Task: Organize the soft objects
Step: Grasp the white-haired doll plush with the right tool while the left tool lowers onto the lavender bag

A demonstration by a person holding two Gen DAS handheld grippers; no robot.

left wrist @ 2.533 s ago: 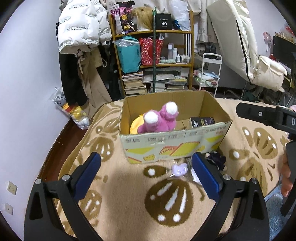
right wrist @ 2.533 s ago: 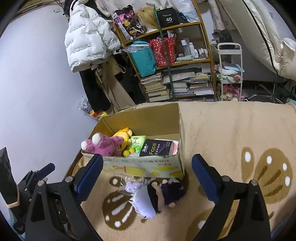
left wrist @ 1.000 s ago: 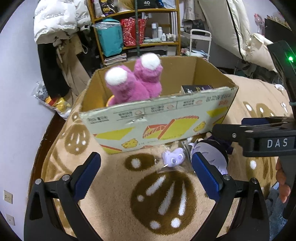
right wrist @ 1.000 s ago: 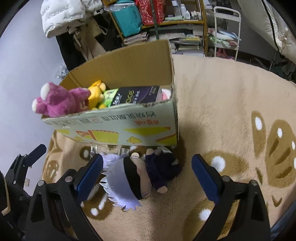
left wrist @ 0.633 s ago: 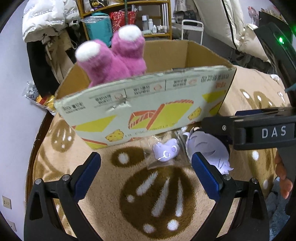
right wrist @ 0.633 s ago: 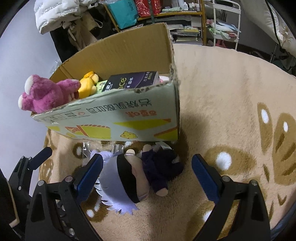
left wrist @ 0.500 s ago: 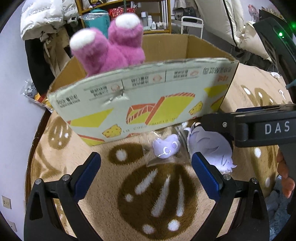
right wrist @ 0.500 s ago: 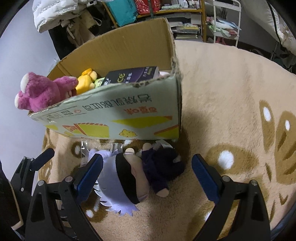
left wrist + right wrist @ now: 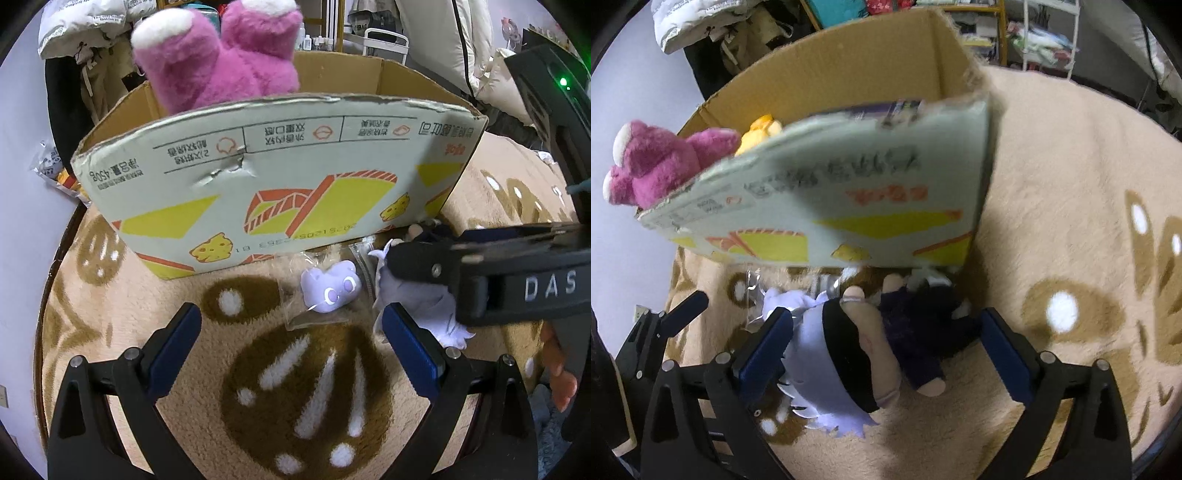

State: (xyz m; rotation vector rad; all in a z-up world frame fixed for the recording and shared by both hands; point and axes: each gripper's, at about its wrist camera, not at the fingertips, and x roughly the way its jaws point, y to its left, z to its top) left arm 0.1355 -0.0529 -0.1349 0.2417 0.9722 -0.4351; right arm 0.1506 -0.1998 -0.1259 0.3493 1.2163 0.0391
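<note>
We've got the right tongs (image 9: 882, 347) spread wide around the white-haired plush doll (image 9: 857, 354) lying on the rug at 6 o'clock of the cardboard box (image 9: 827, 206), left tongs (image 9: 291, 347) also wide, so we'd squeeze its head squarely.
</note>
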